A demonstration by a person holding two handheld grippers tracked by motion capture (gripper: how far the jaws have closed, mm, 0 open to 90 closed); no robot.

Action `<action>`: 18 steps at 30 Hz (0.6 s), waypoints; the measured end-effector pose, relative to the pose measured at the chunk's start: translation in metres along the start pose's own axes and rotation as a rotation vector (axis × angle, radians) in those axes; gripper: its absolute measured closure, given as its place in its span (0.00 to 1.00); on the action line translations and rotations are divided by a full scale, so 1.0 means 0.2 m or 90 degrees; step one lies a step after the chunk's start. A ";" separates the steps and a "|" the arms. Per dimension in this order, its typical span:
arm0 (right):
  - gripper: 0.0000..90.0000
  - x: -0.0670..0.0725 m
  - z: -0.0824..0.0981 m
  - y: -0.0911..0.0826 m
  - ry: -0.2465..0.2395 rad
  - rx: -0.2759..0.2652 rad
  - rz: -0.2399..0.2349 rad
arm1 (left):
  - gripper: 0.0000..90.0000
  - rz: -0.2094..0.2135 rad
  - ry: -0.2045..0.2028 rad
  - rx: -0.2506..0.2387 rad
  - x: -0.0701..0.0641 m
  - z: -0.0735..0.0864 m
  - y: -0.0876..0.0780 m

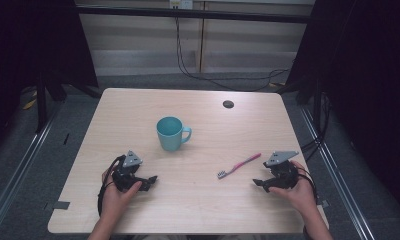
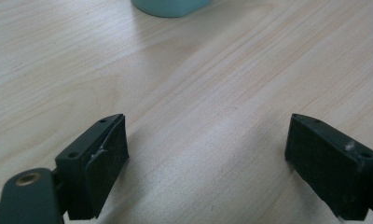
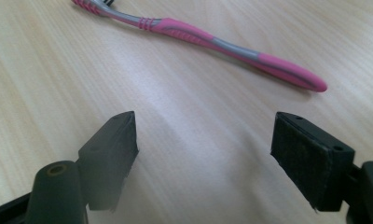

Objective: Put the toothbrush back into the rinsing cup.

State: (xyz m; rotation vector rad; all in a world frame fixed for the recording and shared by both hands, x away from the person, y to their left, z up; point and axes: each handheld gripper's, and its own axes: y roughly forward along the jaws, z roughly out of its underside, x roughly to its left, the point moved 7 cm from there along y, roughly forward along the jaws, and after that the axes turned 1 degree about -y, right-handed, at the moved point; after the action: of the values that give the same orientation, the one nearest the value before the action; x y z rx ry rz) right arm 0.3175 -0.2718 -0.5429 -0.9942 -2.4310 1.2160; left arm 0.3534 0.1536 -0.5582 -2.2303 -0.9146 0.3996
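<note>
Right now you hold both tongs low over the pale wooden table (image 1: pixel 203 200), one in each hand, near your edge of it. Your left gripper (image 1: pixel 149 181) rests in your left hand (image 1: pixel 115 192) with its jaws spread wide apart and nothing between them; in the left gripper view (image 2: pixel 205 154) bare wood fills the gap. Ahead of those jaws and slightly to one side stands a teal mug (image 1: pixel 171 133), upright, its handle turned away from your left gripper and toward the right side of the table. In the left gripper view only the mug's base (image 2: pixel 170 7) peeks in at the top edge, well apart from the jaw tips.

Your right gripper (image 1: pixel 258 183) sits in your right hand (image 1: pixel 298 192), jaws likewise wide apart and empty, pointing inward toward your left gripper. Just ahead of it lies a pink and grey toothbrush (image 1: pixel 239 166), flat on the wood, bristle end nearer the middle of the table and handle end nearer your right gripper's grey plate. In the right gripper view (image 3: pixel 203 154) the toothbrush (image 3: pixel 208 39) runs across beyond the jaw tips, near them but not touching. Mug and toothbrush stand well apart from each other. Far beyond both tongs, a small dark round grommet (image 1: pixel 228 104) is set into the tabletop near its far edge.
</note>
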 end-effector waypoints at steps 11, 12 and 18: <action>0.25 -0.11 -0.12 -0.01 -0.052 0.048 0.020 | 0.14 0.003 -0.001 0.000 0.00 0.00 0.00; 0.25 -0.12 -0.13 -0.01 -0.060 0.056 0.023 | 0.14 0.003 -0.001 0.000 0.00 0.00 0.00; 0.30 -0.15 -0.16 0.00 -0.103 0.080 0.026 | 0.14 0.003 -0.001 0.000 0.00 0.00 0.00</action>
State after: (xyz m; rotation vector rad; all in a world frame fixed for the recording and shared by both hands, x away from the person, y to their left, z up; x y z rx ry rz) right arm 0.3556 -0.2732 -0.5208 -0.9467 -2.4264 1.4971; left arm 0.3533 0.1535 -0.5582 -2.2331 -0.9101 0.4028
